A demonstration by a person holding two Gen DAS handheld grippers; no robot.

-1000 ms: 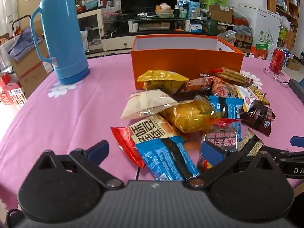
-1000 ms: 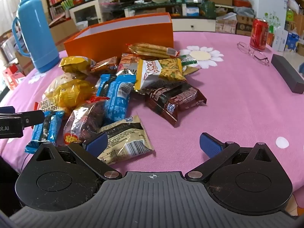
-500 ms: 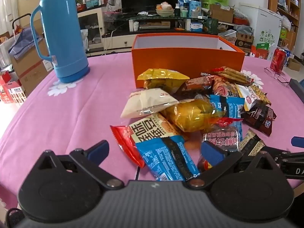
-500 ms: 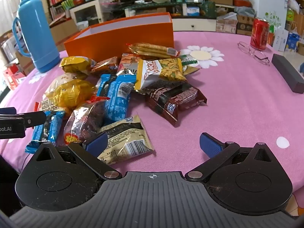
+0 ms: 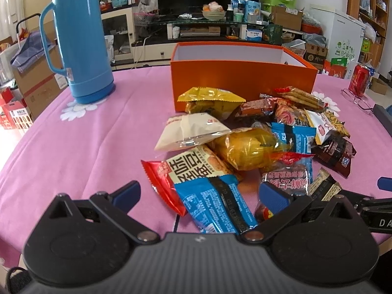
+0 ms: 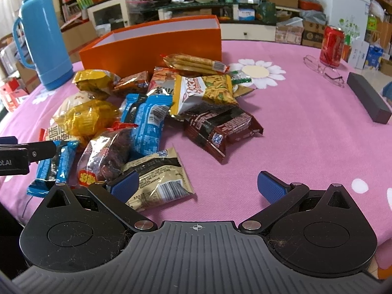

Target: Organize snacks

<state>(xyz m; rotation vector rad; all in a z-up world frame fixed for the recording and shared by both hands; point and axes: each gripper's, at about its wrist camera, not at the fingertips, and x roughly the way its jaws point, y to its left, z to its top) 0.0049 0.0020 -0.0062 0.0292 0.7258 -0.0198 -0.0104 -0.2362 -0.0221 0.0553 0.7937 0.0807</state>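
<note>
- Low over the near edge of the counter (image 5: 61, 147), the left gripper (image 5: 198, 193) hangs with its blue-padded fingers spread wide apart, clamped on nothing.
- Between those fingers lies a blue snack packet (image 5: 215, 205), overlapping a red-and-cream packet (image 5: 186, 169) just behind it.
- Farther back, the snack pile (image 5: 257, 137) spreads across the pink cloth up to an orange box (image 5: 242, 83), which stands open-topped; a yellow bag (image 5: 208, 98) touches its front wall.
- A blue thermos (image 5: 80, 36) stands upright, well apart to the left of the box.
- The right gripper (image 6: 198, 186) is likewise spread wide and holds nothing; its left finger sits over a beige-and-black packet (image 6: 159, 178), its right finger over bare cloth.
- From the right wrist view, a dark brown packet (image 6: 220, 127) lies at the pile's right edge, with a red can (image 6: 332, 46), eyeglasses (image 6: 323, 71) and a dark case (image 6: 367, 98) well apart to the right.
</note>
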